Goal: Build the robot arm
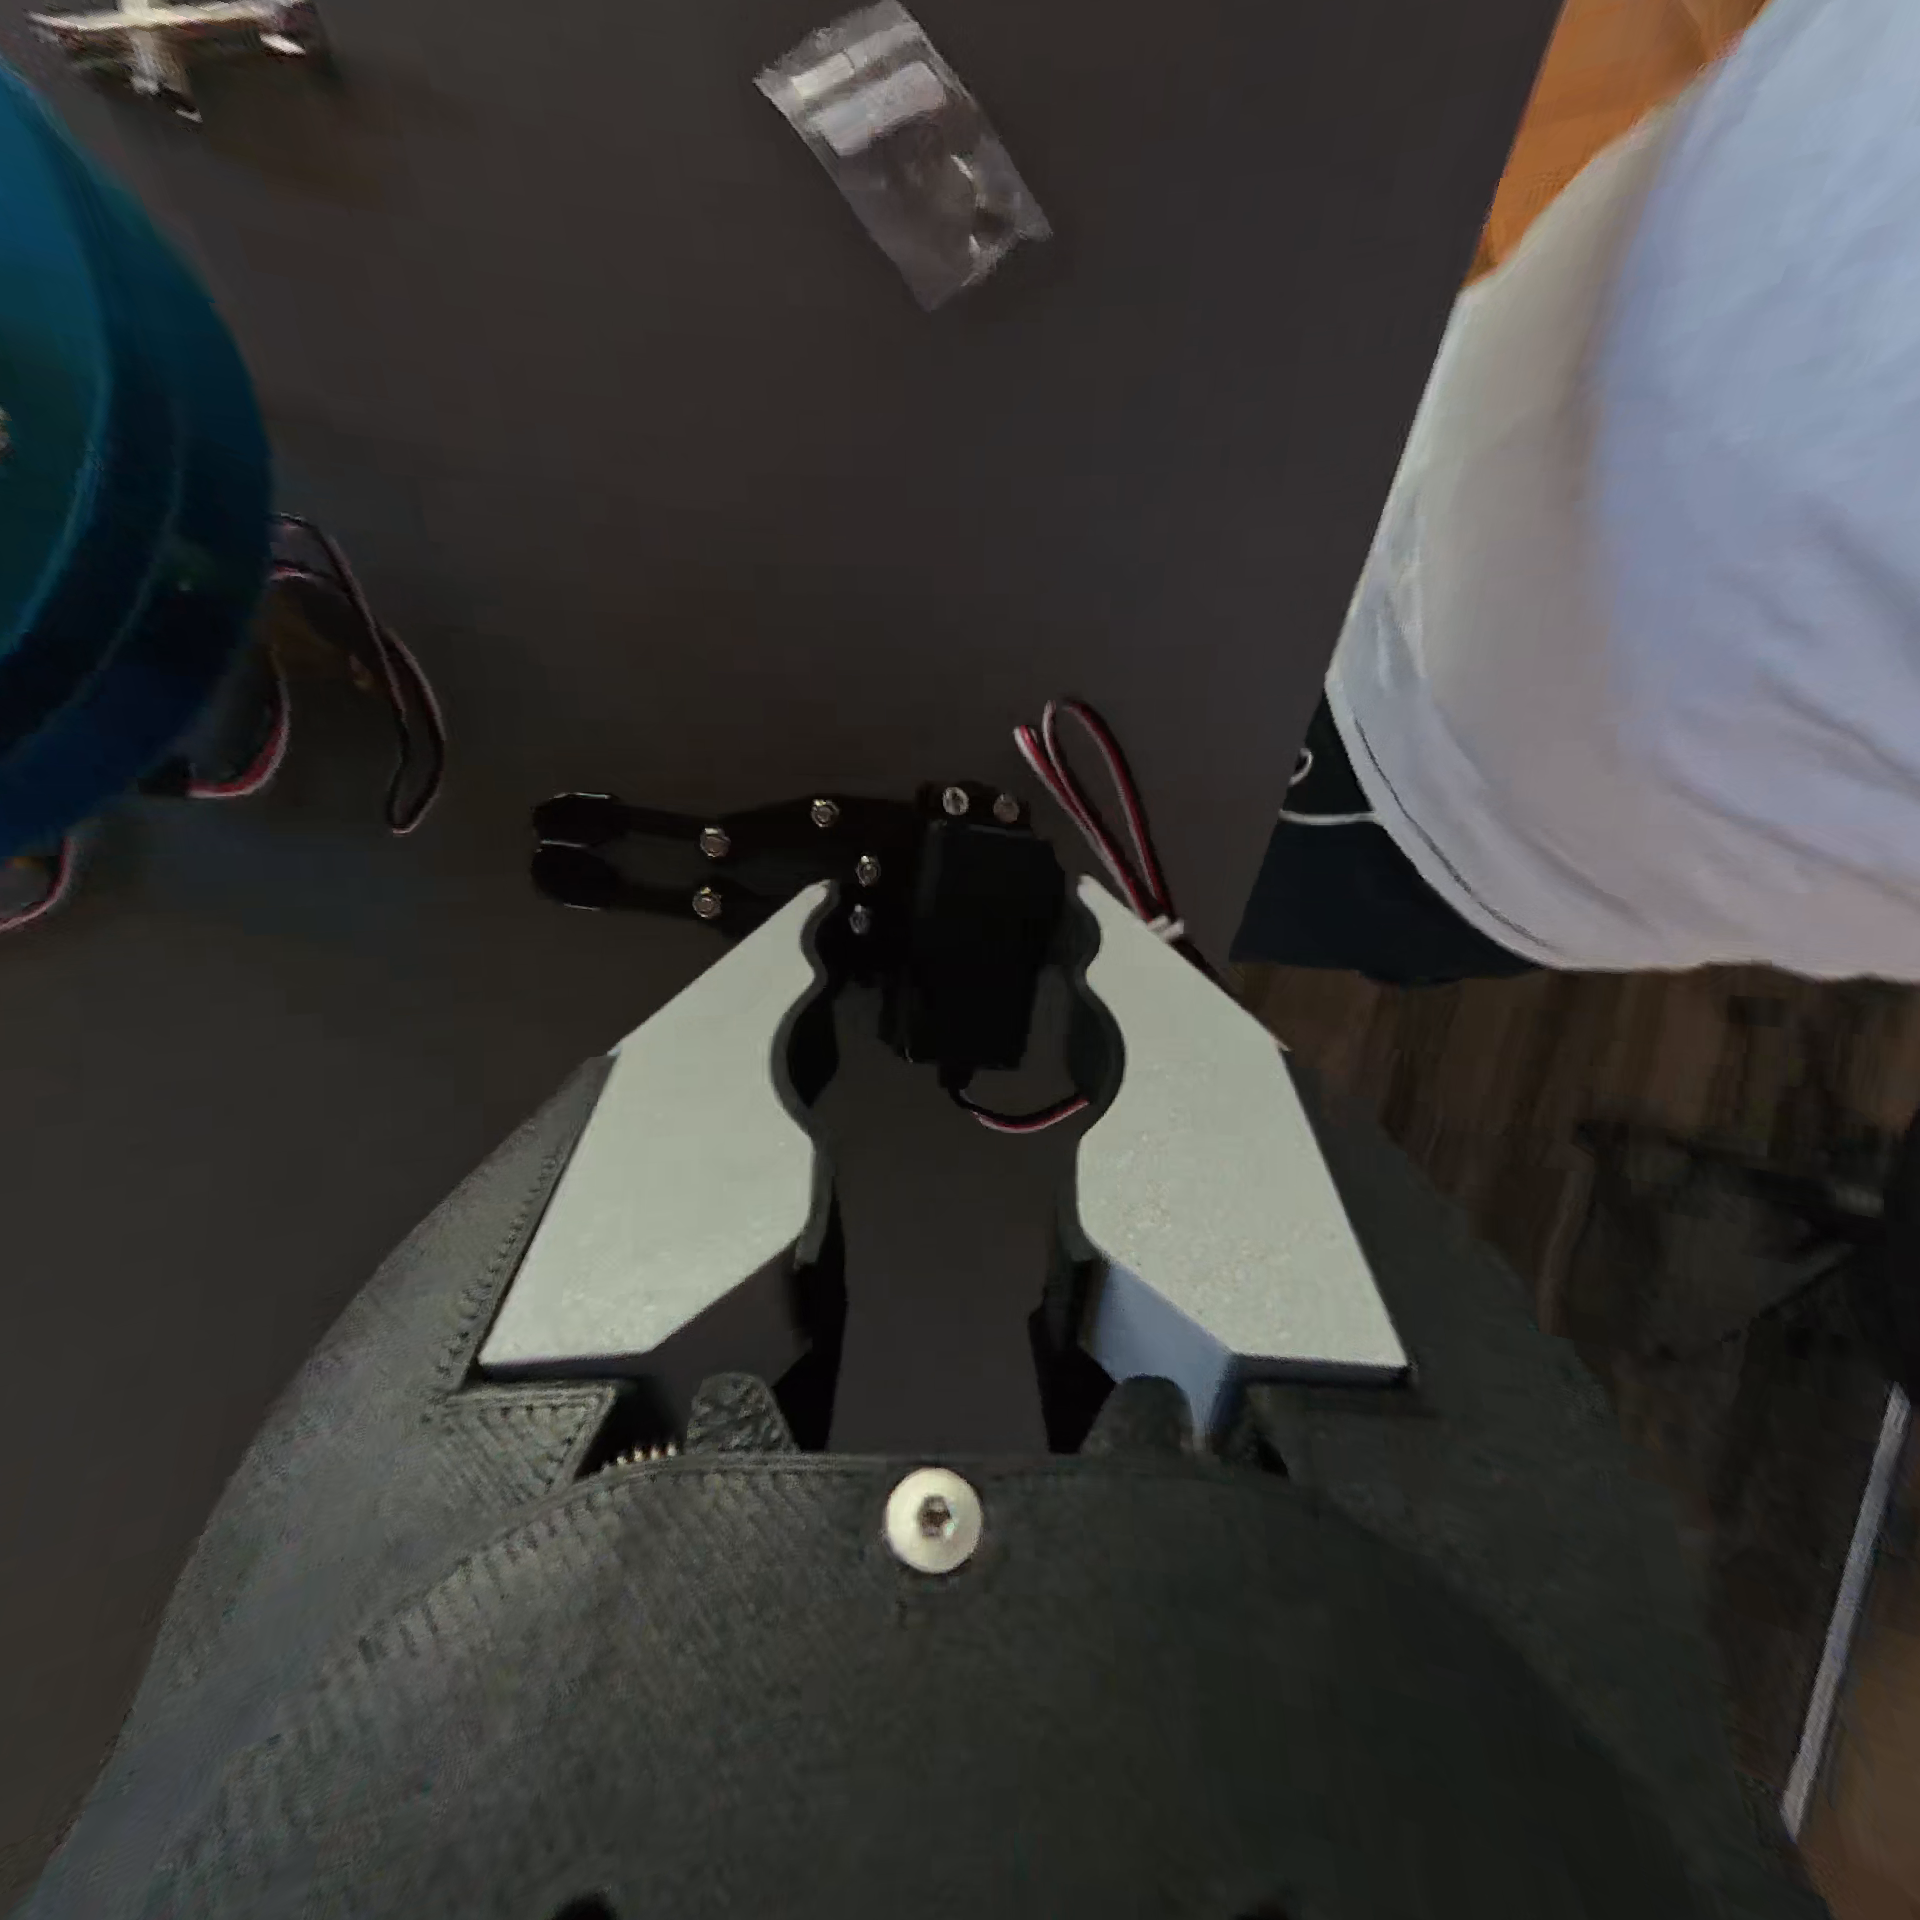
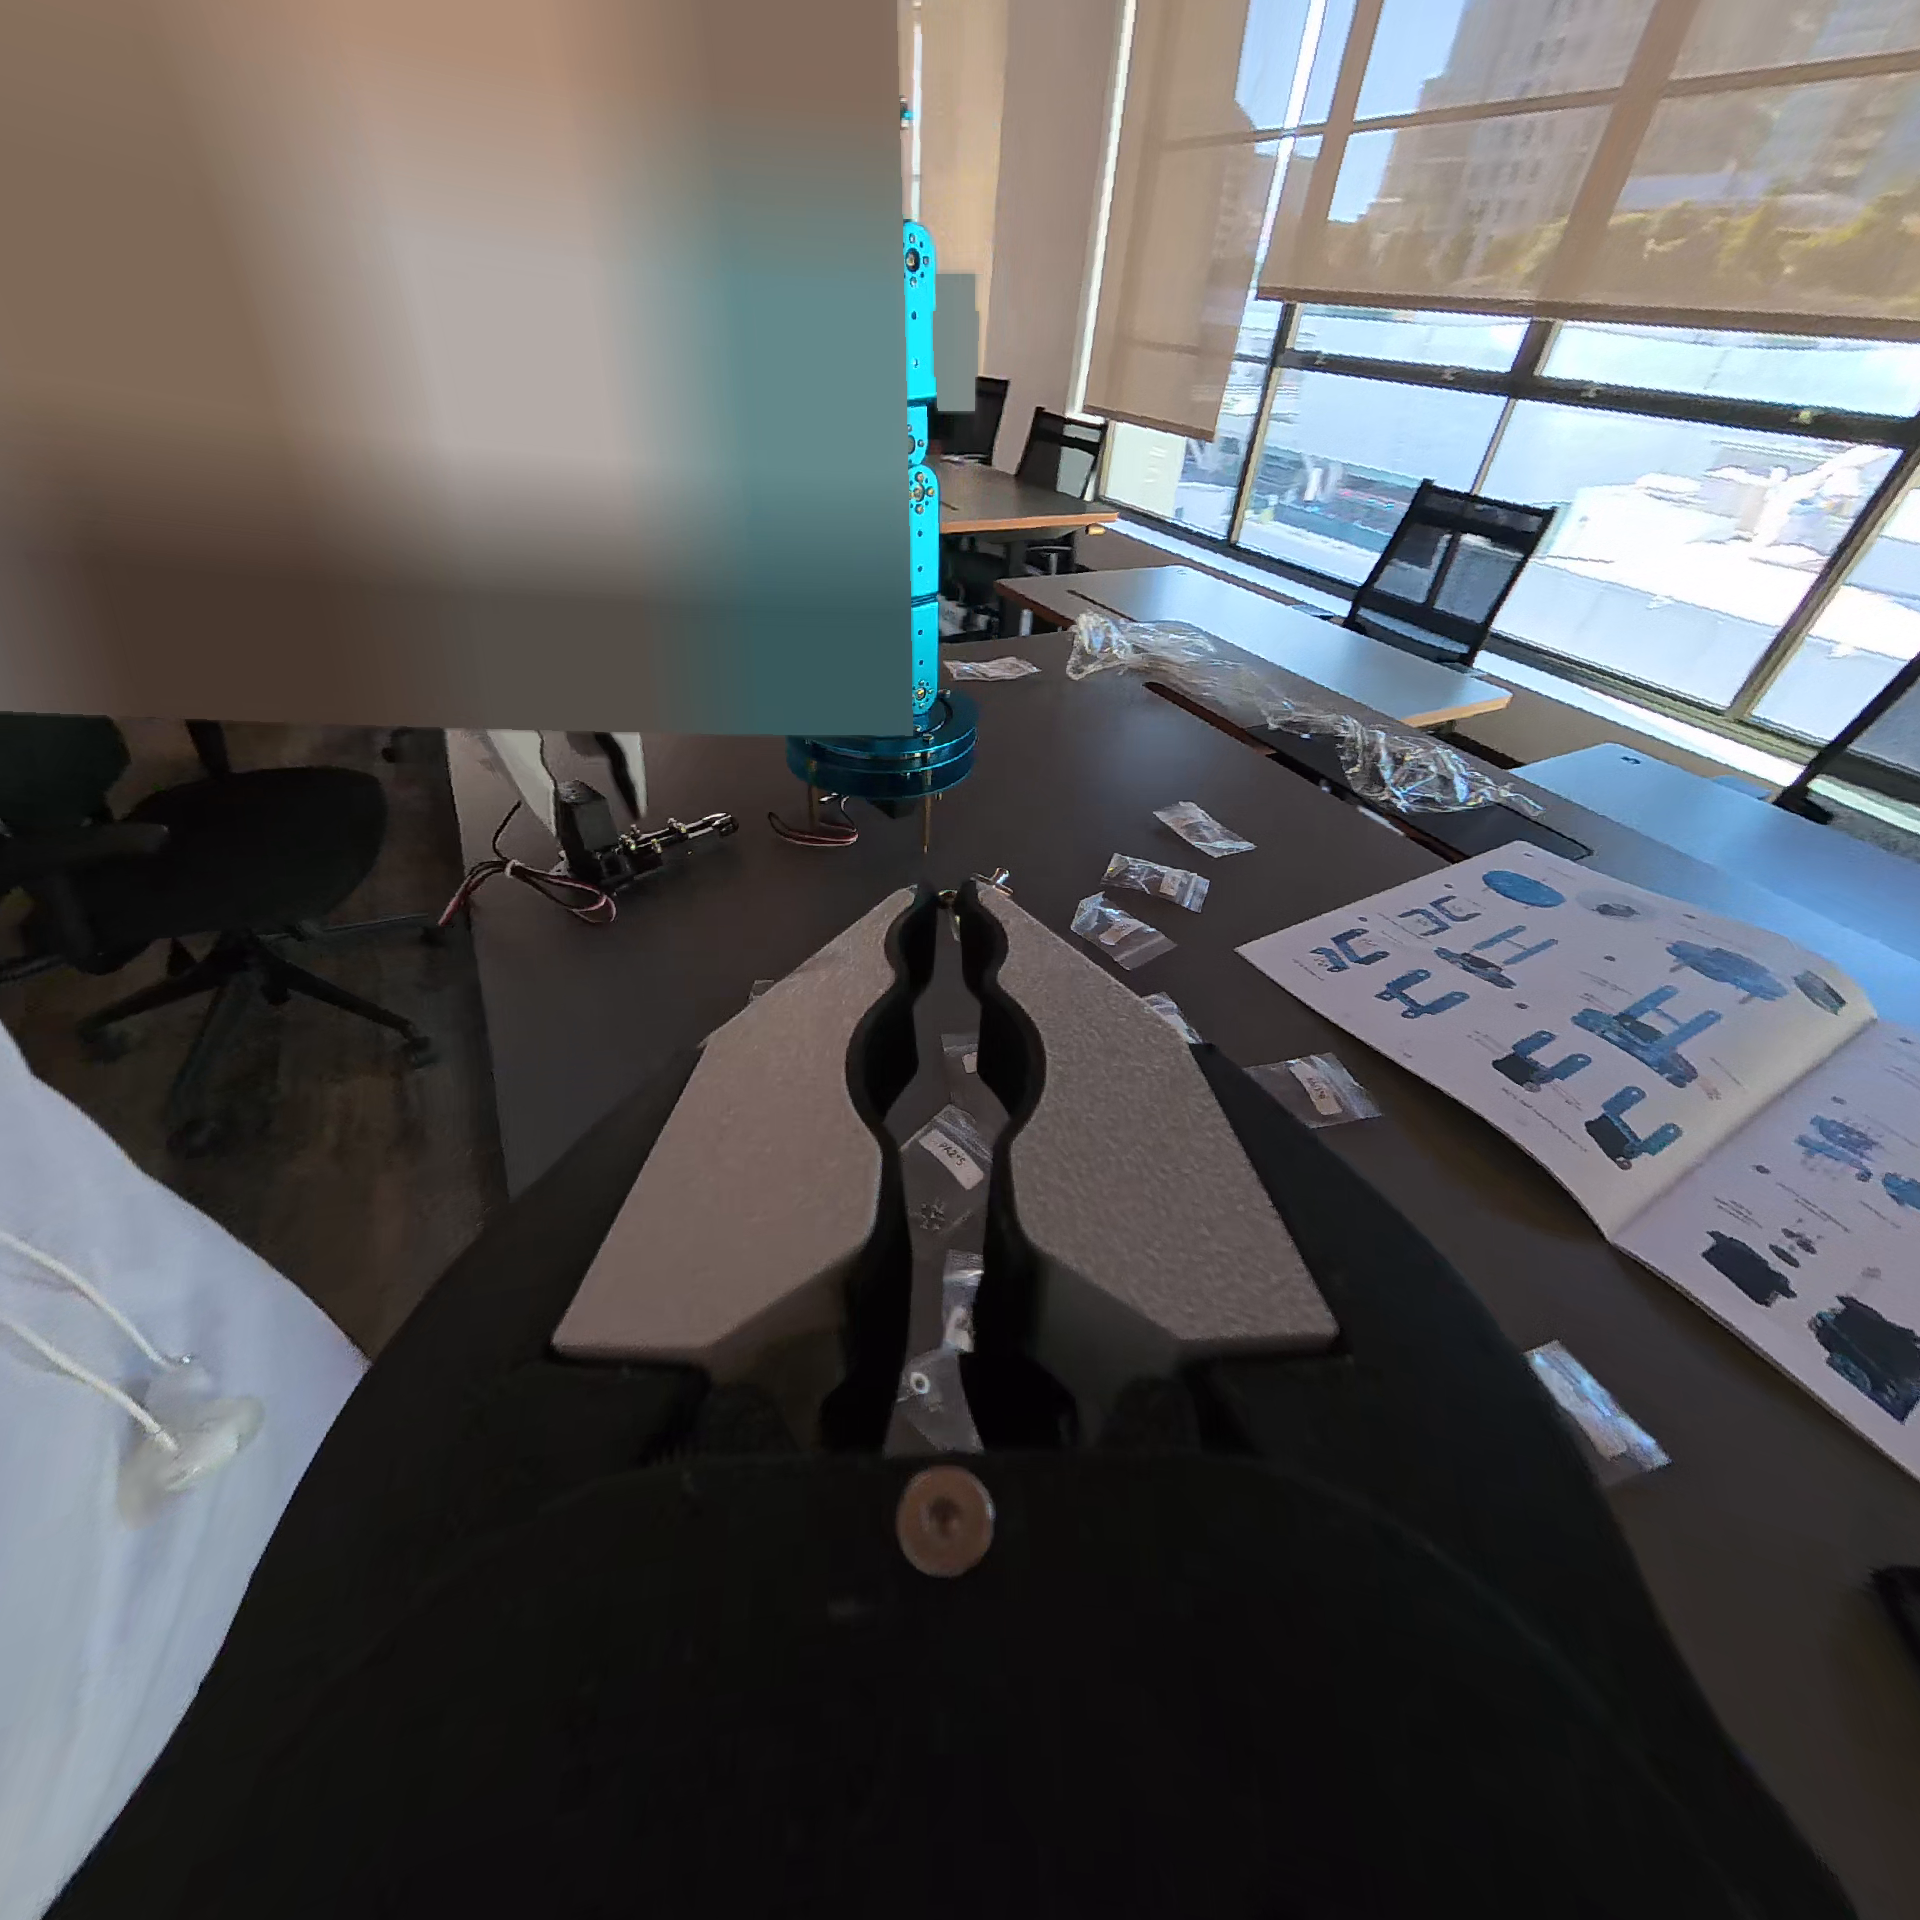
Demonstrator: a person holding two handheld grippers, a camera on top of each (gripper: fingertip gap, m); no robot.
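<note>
My left gripper (image 1: 956, 904) is closed around the black servo body of a small black claw assembly (image 1: 727, 852) lying on the dark table (image 1: 675, 520). The claw's red-white-black wire (image 1: 1101, 821) trails off to the right. The same gripper and claw show far off in the right wrist view (image 2: 623, 831). My right gripper (image 2: 943, 902) is almost fully closed, pinching a small brass-coloured metal part (image 2: 948, 914) at its tips, above the table. It sits just in front of the round base of a blue robot arm (image 2: 883, 753). That blue base shows blurred in the left wrist view (image 1: 104, 520).
An open instruction booklet (image 2: 1558, 1039) lies at right, with several small clear parts bags (image 2: 1153, 878) between it and my right gripper. Another bag (image 1: 904, 156) lies ahead of the left gripper. Crumpled plastic wrap (image 2: 1299, 707) sits farther back. A person's white sleeve (image 1: 1662, 520) and the table edge are nearby. The tips of one gripper are about 35 cm away from the tips of the other.
</note>
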